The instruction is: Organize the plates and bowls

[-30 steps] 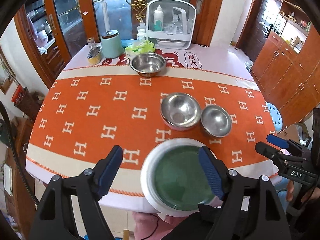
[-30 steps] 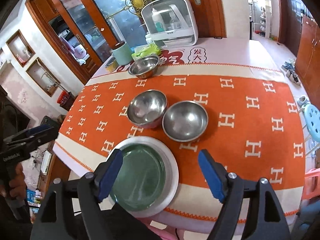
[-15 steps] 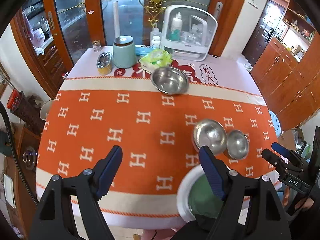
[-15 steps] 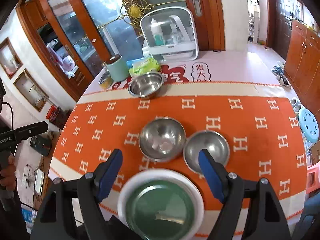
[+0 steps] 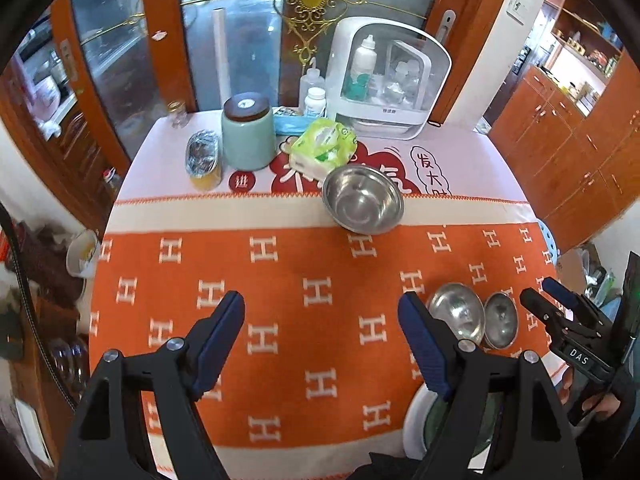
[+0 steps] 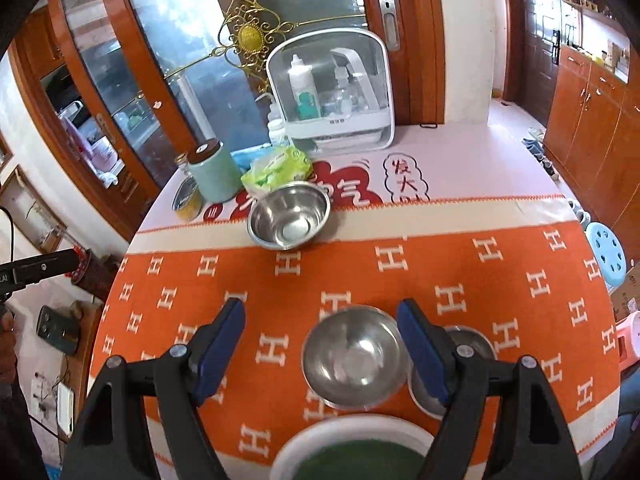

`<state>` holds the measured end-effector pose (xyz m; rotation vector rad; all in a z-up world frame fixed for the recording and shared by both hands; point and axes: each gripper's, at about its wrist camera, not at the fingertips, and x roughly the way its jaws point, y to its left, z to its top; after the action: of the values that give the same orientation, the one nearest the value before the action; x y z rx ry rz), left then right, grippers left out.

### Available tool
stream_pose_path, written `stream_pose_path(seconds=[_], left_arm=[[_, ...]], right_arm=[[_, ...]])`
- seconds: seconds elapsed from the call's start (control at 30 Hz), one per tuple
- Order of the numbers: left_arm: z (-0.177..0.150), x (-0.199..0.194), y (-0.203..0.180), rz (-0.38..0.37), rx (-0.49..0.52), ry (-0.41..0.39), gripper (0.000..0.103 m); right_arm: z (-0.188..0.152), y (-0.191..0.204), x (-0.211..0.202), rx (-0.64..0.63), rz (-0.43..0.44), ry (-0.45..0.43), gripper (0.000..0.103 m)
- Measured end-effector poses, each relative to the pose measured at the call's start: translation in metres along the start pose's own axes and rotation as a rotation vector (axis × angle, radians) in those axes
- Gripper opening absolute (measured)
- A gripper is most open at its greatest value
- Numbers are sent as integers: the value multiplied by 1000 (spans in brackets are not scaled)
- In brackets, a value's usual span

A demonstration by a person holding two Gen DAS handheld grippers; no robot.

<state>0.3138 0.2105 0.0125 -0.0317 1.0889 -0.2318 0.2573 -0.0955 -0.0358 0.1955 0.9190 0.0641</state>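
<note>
left hand-held gripper [image 5: 320, 344] open over orange cloth [image 5: 280, 280], 3 steel bowls [image 5: 363, 199]

L tool [image 5: 322, 344] open, over cloth [image 5: 280, 280].

Three steel bowls sit upright and empty on my tabletop. The largest bowl [image 6: 289, 215] stands far off, at the edge of the orange cloth. The medium bowl [image 6: 354, 356] and the small bowl [image 5: 500, 320] stand just beside each other near me. The white-rimmed green plate [image 6: 352, 450] lies nearest, at the tabletop's front edge.
</note>
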Motion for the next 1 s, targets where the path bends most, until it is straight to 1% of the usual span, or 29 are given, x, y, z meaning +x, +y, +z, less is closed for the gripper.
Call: stream_pose_path(seconds=[0.2, 0.37, 0.5, 0.63, 0.7, 0.83, 1.0], left_arm=[[40, 34, 10, -18, 58, 22, 78], [76, 68, 14, -46, 92, 38, 78], [95, 94, 15, -79, 117, 22, 78], [105, 130, 13, -123, 140, 5, 78], [107, 149, 11, -145, 151, 7, 78], [102, 188, 7, -171, 165, 29, 78], [91, 237, 4, -176, 178, 60, 78]], right_arm=[[29, 18, 30, 32, -35, -21, 79], [57, 27, 52, 56, -58, -57, 79], [76, 32, 71, 67, -78, -89, 79], [85, 37, 99, 42, -125, -110, 79], [85, 37, 115, 43, -130, -109, 79], [81, 31, 146, 78, -123, -91, 79], [74, 25, 179, 87, -132, -73, 79]])
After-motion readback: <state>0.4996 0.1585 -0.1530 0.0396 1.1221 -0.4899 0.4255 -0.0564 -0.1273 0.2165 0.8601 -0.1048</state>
